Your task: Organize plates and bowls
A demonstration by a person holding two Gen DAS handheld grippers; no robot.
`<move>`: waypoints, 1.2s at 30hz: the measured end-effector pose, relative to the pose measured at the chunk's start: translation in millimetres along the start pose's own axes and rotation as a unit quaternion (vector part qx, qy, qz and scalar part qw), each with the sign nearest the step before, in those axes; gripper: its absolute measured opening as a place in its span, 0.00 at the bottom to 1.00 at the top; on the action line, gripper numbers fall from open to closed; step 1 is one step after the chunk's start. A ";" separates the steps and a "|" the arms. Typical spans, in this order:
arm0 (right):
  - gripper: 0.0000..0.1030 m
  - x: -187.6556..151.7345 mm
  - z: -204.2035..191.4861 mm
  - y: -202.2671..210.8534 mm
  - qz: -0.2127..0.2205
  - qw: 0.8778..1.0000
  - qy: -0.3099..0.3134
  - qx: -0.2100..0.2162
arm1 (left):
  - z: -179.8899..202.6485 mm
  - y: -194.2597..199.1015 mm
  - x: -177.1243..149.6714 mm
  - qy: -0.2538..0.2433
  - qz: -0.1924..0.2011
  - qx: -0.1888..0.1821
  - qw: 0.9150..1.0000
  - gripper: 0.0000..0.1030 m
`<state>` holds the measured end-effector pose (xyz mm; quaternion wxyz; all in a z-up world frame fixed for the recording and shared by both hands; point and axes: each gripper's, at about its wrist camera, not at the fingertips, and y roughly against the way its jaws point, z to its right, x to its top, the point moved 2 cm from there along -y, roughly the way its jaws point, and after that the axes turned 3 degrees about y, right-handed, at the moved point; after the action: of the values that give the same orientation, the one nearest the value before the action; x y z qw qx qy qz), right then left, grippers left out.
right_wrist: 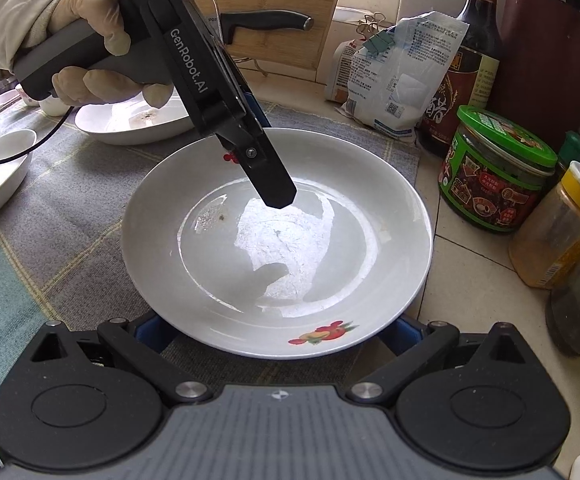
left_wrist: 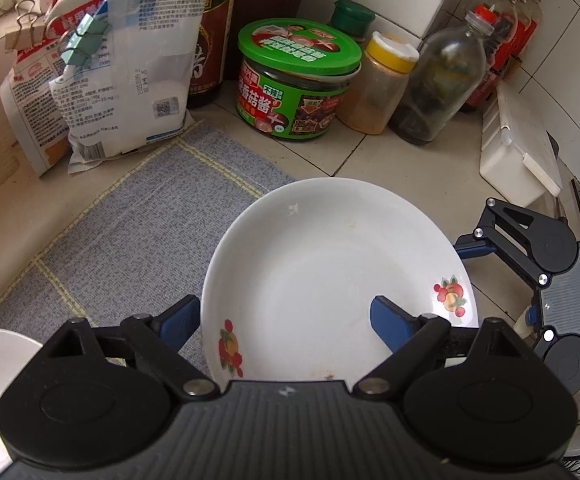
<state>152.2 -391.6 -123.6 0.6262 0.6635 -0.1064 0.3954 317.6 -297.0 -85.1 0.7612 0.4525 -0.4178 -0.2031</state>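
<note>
Through my left wrist camera, nearest is my left gripper (left_wrist: 285, 320), its jaws spread wide, one blue pad outside the rim of the white plate (left_wrist: 338, 276) and the other over the plate's inside; neither pad is pressed against it, so I hold nothing. The plate lies partly on the grey cloth (left_wrist: 141, 216) and partly on the tiled tabletop (left_wrist: 410, 160). Behind it stand a green-lidded jar (left_wrist: 296, 80), a yellow-capped spice bottle (left_wrist: 382, 84) and a clipped bag (left_wrist: 133, 64). My right gripper (left_wrist: 530, 256) shows at the plate's right edge.

Through my right wrist camera, my right gripper (right_wrist: 277, 330) sits at the near rim of the plate (right_wrist: 277, 240), jaws wide open, the blue pads mostly hidden beneath the rim, gripping nothing. My left hand (right_wrist: 89, 52) holds the left gripper above the plate. Another plate (right_wrist: 129, 124) lies on the cloth behind.
</note>
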 end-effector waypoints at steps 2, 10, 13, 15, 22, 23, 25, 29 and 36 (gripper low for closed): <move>1.00 0.7 -2.9 2.1 -0.002 1.000 -0.003 -0.013 | -0.2 7.2 -3.1 0.004 0.007 0.003 1.000 0.88; 1.00 -9.0 -9.0 19.1 0.014 0.997 -0.060 -0.036 | 15.1 40.7 -30.1 0.004 0.046 0.032 0.998 0.89; 1.00 -11.1 -20.2 29.3 0.012 0.996 -0.072 -0.046 | 28.2 57.8 -43.2 -0.004 0.069 0.048 0.996 0.89; 1.00 -12.5 -30.1 37.0 0.016 0.996 -0.072 -0.056 | 38.2 72.0 -54.7 -0.013 0.086 0.055 0.995 0.89; 1.00 -19.9 -63.9 45.2 0.028 0.993 -0.099 -0.062 | 64.4 99.0 -93.0 -0.011 0.116 0.075 0.990 0.90; 1.00 -20.9 -68.8 44.6 0.029 0.993 -0.101 -0.059 | 67.5 100.7 -98.8 -0.005 0.119 0.079 0.990 0.90; 1.00 -21.6 -78.4 42.7 0.027 0.994 -0.095 -0.046 | 73.8 104.4 -113.2 0.008 0.126 0.083 0.989 0.90; 1.00 -19.6 -93.3 42.4 0.026 0.997 -0.062 -0.044 | 84.1 106.7 -136.2 0.031 0.129 0.099 0.986 0.90; 1.00 -14.9 -107.4 41.2 0.039 0.999 -0.030 -0.014 | 89.1 114.3 -170.5 0.093 0.128 0.137 0.978 0.90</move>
<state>74.0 -306.6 -113.0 0.6160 0.6615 -0.1567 0.3981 139.8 -168.0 -42.6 0.7475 0.5121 -0.4231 -0.0019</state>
